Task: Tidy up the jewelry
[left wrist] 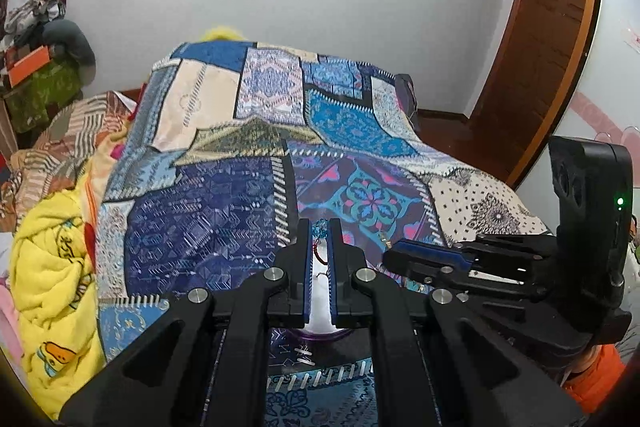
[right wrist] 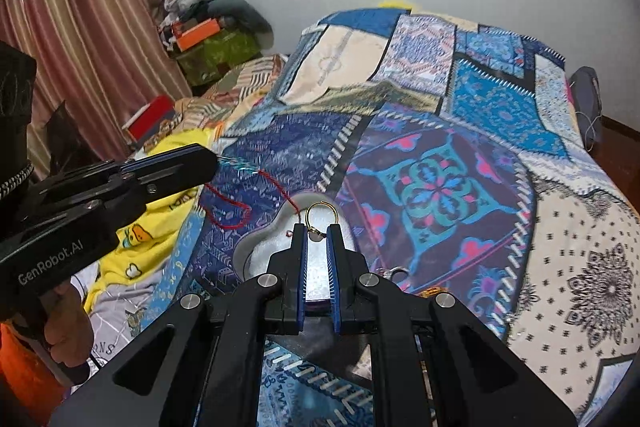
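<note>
In the left wrist view my left gripper (left wrist: 320, 229) is shut on a bracelet (left wrist: 319, 231) of blue beads on red cord. The right wrist view shows the same gripper (right wrist: 212, 159) at the left, with the bracelet's red cord (right wrist: 240, 205) hanging in a loop toward a silvery dish (right wrist: 260, 251) with a purple rim. That dish (left wrist: 320, 335) lies on the bed right under both grippers. My right gripper (right wrist: 318, 230) is shut on a small gold hoop (right wrist: 320, 209), held just above the dish. The right gripper (left wrist: 394, 251) sits close beside the left one.
A patchwork bedspread (right wrist: 440, 187) covers the bed. A small silver ring (right wrist: 398, 271) and a gold piece (right wrist: 434, 291) lie on it right of the dish. A yellow blanket (left wrist: 52, 267) is bunched at the left. A wooden door (left wrist: 540, 47) stands far right.
</note>
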Demonstrator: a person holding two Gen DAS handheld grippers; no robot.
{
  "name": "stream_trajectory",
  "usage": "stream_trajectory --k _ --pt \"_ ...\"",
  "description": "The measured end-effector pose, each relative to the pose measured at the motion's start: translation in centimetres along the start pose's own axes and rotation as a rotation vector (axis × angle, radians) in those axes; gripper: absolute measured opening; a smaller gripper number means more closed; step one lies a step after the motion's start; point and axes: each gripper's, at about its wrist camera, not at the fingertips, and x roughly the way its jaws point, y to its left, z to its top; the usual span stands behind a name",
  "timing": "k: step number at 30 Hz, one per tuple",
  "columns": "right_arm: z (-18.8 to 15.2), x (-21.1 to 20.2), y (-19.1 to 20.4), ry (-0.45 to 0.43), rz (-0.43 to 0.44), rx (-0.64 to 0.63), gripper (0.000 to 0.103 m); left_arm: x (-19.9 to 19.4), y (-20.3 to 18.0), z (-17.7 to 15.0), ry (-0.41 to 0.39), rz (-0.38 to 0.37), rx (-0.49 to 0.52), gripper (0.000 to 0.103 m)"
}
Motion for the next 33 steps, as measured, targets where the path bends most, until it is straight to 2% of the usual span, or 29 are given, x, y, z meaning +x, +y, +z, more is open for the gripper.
stream_trajectory --k 14,28,33 --pt "-1.4 3.5 0.0 0.107 -0.012 -0.012 0.008 4.3 0.4 -2.5 0.110 0.000 0.023 0.005" --pt "-1.3 3.8 0.5 0.128 -0.003 -0.037 0.009 3.7 0.6 -2.4 0.103 0.029 0.023 0.007" --pt "-1.1 3.3 0.7 0.123 -0.025 -0.045 0.025 2.8 0.7 -2.1 0.091 0.059 0.023 0.012"
